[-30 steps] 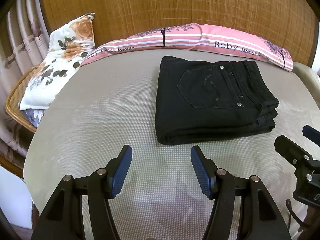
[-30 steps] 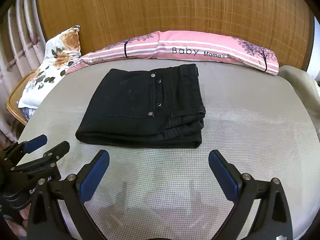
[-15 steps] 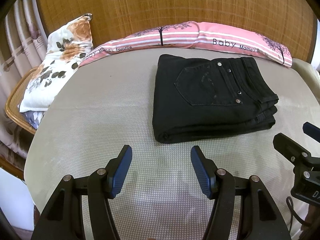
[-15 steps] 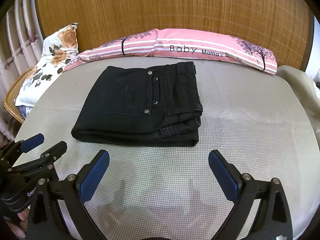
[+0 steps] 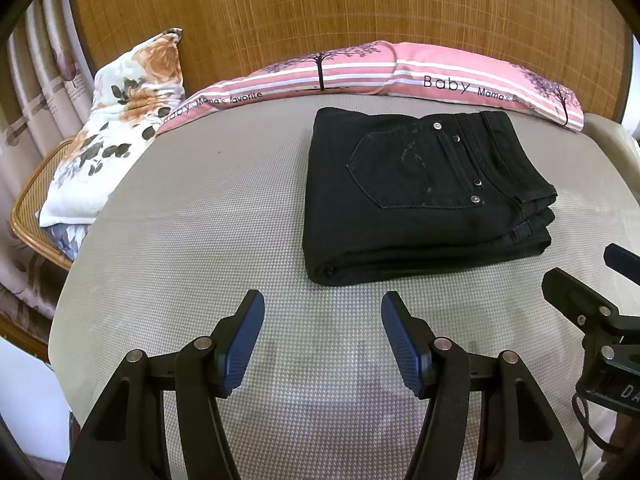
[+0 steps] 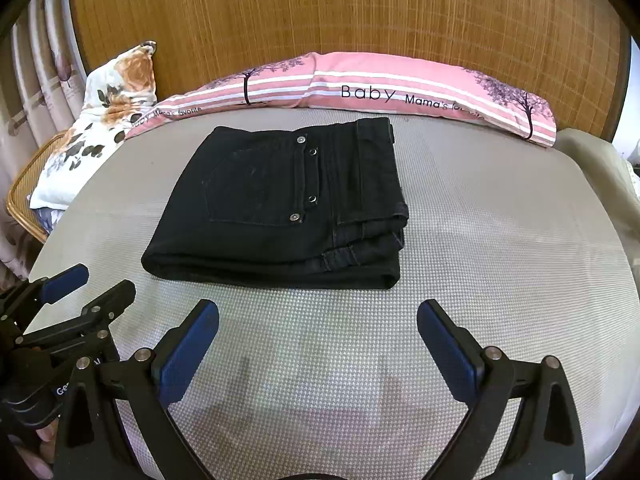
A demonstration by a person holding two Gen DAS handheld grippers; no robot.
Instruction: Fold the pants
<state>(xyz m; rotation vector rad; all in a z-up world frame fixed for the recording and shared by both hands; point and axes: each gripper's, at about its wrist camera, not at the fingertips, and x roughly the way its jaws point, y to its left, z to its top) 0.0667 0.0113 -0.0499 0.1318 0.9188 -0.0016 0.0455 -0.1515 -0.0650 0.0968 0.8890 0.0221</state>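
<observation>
Black pants (image 5: 420, 196) lie folded into a thick rectangle on the grey mattress (image 5: 200, 232), back pocket and rivets facing up. In the right wrist view the same pants (image 6: 280, 208) sit straight ahead. My left gripper (image 5: 322, 308) hovers above the mattress short of the pants' near left corner, open, nothing between its blue pads. My right gripper (image 6: 318, 316) is open wider, also apart from the pants, just short of their near edge. Each gripper shows at the edge of the other's view: the right gripper (image 5: 592, 300), the left gripper (image 6: 84, 288).
A long pink striped pillow (image 5: 400, 74) lies along the woven headboard (image 5: 340, 12) behind the pants. A floral pillow (image 5: 116, 128) leans at the back left over a rattan chair (image 5: 28, 200). Curtains (image 5: 36, 92) hang on the left. A beige cushion (image 6: 592, 156) sits at the right edge.
Both views have shifted slightly, so the pants sit a little lower and further left than a second ago. Neither gripper's jaws have changed.
</observation>
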